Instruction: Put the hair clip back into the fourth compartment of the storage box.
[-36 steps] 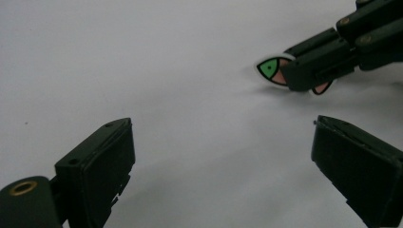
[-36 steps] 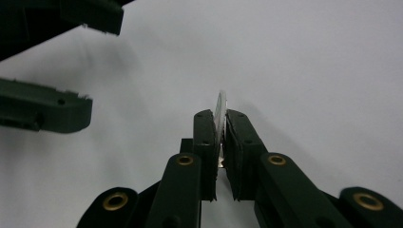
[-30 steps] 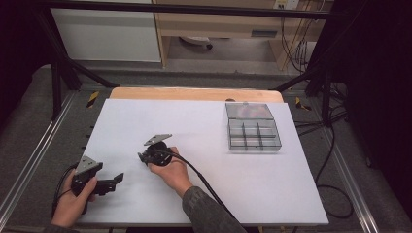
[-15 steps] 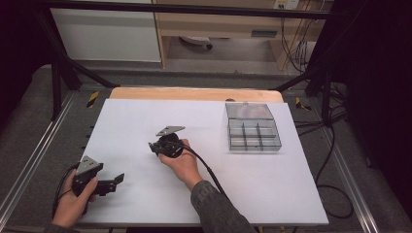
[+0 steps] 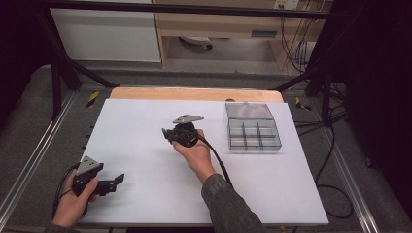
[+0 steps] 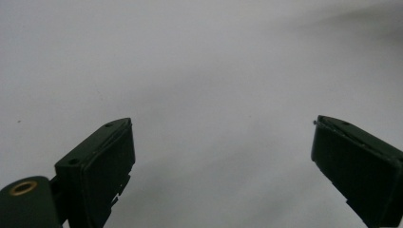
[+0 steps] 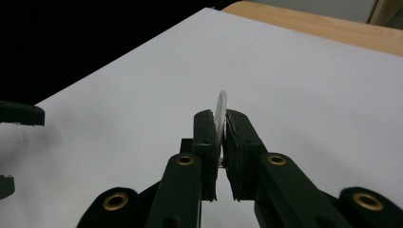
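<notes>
- My right tongs [image 7: 219, 124] are clenched on a thin, pale disc [image 7: 220, 105], gripped edge-on, so I see only its rim rising above the jaw tips; I cannot tell what its faces look like or what it is made of.
- The lower part of the disc is hidden between the two jaws in the right gripper view.
- In the high view the right tongs [image 5: 167, 135] sit over the middle of the white tabletop [image 5: 145, 121], held in my right hand [image 5: 194, 151]; the disc is too small to make out there.
- The grey plate on top of that gripper covers part of its body from above.
- My left tongs [image 6: 221, 156] are released, the jaws standing wide apart with only bare white surface between them.
- Both left jaws are cut off by the bottom edge of the left gripper view, and the surface ahead of them is blurred.
- In the high view the left tongs [image 5: 116, 179] lie at the near left corner of the tabletop, in my left hand [image 5: 73, 204], which is cut off by the bottom edge.
- A clear compartment box [image 5: 253, 132] stands on the right part of the tabletop, well apart from both grippers; its lid stands open at the back, and I cannot tell what lies in its compartments.
- At the left edge of the right gripper view, dark shapes [image 7: 19, 114] are cut off, and I cannot be sure what they are.
</notes>
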Demonstrator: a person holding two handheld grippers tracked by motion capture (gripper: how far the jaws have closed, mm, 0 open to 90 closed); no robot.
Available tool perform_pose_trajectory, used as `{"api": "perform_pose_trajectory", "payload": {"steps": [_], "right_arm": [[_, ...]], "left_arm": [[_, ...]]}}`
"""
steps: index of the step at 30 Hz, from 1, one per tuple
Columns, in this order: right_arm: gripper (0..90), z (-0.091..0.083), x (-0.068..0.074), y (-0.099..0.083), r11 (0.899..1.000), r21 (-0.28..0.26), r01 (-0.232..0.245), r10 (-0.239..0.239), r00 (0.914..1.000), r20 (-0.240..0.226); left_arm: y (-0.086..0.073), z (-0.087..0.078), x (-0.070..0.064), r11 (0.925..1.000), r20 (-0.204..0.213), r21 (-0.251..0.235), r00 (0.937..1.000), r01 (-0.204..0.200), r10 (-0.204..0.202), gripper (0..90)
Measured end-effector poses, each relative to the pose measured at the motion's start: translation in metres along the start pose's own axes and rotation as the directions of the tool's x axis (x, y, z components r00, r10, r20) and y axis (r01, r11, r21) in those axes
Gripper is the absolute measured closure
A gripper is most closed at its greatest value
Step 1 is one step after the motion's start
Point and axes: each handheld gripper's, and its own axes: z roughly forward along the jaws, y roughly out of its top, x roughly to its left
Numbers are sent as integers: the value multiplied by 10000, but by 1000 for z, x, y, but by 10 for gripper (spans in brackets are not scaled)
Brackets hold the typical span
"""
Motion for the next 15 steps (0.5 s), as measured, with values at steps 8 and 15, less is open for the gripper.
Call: {"api": "perform_pose_trajectory", "payload": {"steps": [8, 15], "right_arm": [[834, -20, -16, 7, 9996, -277, 19, -11, 9995, 309], [834, -36, -27, 12, 9987, -499, -48, 77, 9983, 582]], "left_arm": [[0, 1, -1, 10000, 51, 5, 10000, -39, 39, 72], [0, 2, -2, 10000, 81, 46, 9999, -79, 79, 72]]}}
